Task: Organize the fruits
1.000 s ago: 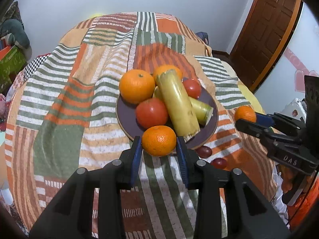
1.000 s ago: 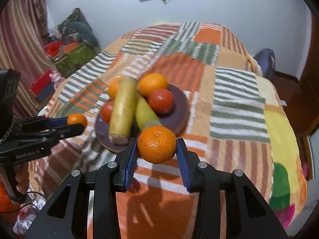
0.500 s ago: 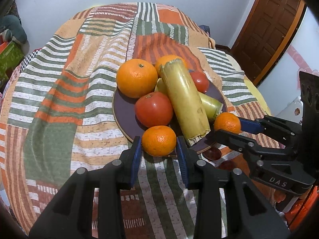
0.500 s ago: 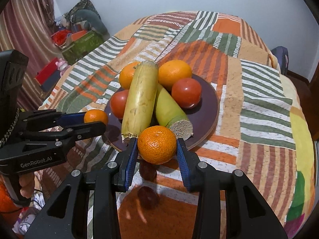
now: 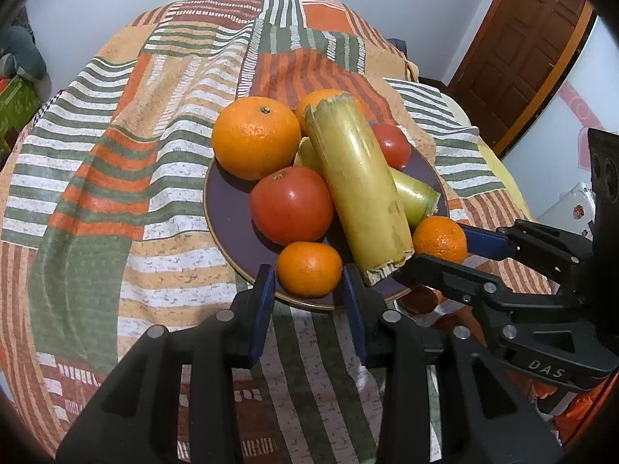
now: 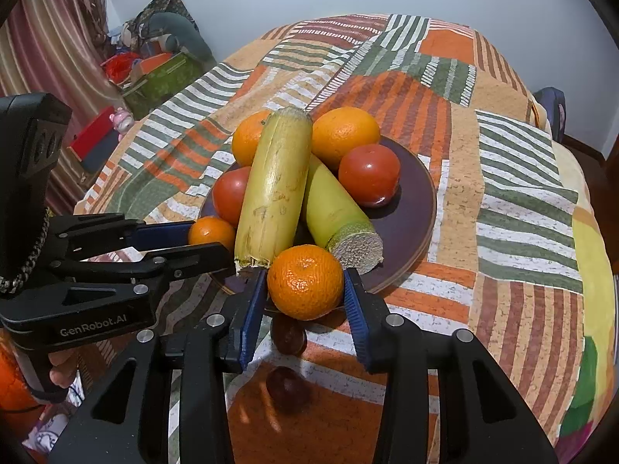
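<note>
A dark purple plate [image 5: 228, 208] on the striped cloth holds two oranges, two tomatoes and two yellow-green cane pieces. My left gripper [image 5: 308, 272] has a small mandarin [image 5: 309, 259] between its blue pads at the plate's near rim. Its jaws are opening, with the pads still against the peel. My right gripper [image 6: 305, 276] has a second mandarin [image 6: 305, 286] between its pads at the near rim, beside the cut cane ends. Its jaws are opening too, pads still touching. Each gripper shows in the other's view: the right gripper [image 5: 437, 245] and the left gripper [image 6: 211, 237].
Two dark red round fruits [image 6: 288, 336] [image 6: 288, 386] lie on the cloth just in front of the plate, under my right gripper. A hand [image 6: 62, 371] holds the left gripper's handle. Clutter [image 6: 154, 73] lies beyond the table's left edge, and a wooden door [image 5: 534, 50] is at the right.
Both grippers have come down and in toward the plate, each carrying its mandarin. The right one swung in from the side to the plate's rim. The plate looks larger and nearer now.
</note>
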Demonstrator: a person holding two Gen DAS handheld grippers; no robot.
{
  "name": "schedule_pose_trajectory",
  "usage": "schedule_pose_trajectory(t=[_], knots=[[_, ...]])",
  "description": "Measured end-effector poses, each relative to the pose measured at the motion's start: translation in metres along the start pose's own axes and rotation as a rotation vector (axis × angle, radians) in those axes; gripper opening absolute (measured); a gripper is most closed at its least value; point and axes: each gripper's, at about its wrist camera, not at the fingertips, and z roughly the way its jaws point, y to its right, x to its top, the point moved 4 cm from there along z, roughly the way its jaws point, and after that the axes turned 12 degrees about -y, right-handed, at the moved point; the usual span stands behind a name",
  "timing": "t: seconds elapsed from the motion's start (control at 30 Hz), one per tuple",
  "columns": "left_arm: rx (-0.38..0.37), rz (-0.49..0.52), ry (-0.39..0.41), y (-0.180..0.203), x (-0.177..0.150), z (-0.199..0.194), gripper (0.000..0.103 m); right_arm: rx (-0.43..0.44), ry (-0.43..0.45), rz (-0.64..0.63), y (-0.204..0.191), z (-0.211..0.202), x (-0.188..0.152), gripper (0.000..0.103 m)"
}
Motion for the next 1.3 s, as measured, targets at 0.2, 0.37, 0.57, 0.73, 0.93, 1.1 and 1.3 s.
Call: schedule_pose_trajectory(t=[0.2,0.37,0.57,0.73,0.93,1.1,1.3], knots=[[0.007,0.001,0.004,0.0,-0.004,-0.004,0.038,-0.008,0.008,0.005,-0.001,-0.005,0.0,0.047],[0.012,0.003,0.024,-0.001,-0.008,-0.015,0.038,-0.019,0.022,0.004,-0.001,-0.013,-0.001,0.047],[0.014,0.001,0.047,-0.003,-0.016,-0.03,0.038,-0.035,0.013,0.014,0.0,-0.02,-0.013,0.048],[0.02,0.01,0.036,-0.001,-0.028,-0.03,0.039,-0.033,-0.028,0.024,0.001,-0.015,-0.033,0.048],[0.013,0.014,0.011,0.005,-0.041,-0.025,0.039,-0.024,-0.064,0.02,-0.004,-0.002,-0.047,0.048],[-0.004,0.021,-0.007,0.012,-0.046,-0.021,0.039,-0.028,-0.051,0.001,-0.005,-0.001,-0.043,0.028],[-0.024,0.05,-0.025,0.028,-0.041,-0.016,0.039,-0.013,-0.027,-0.005,-0.004,-0.007,-0.045,0.021]])
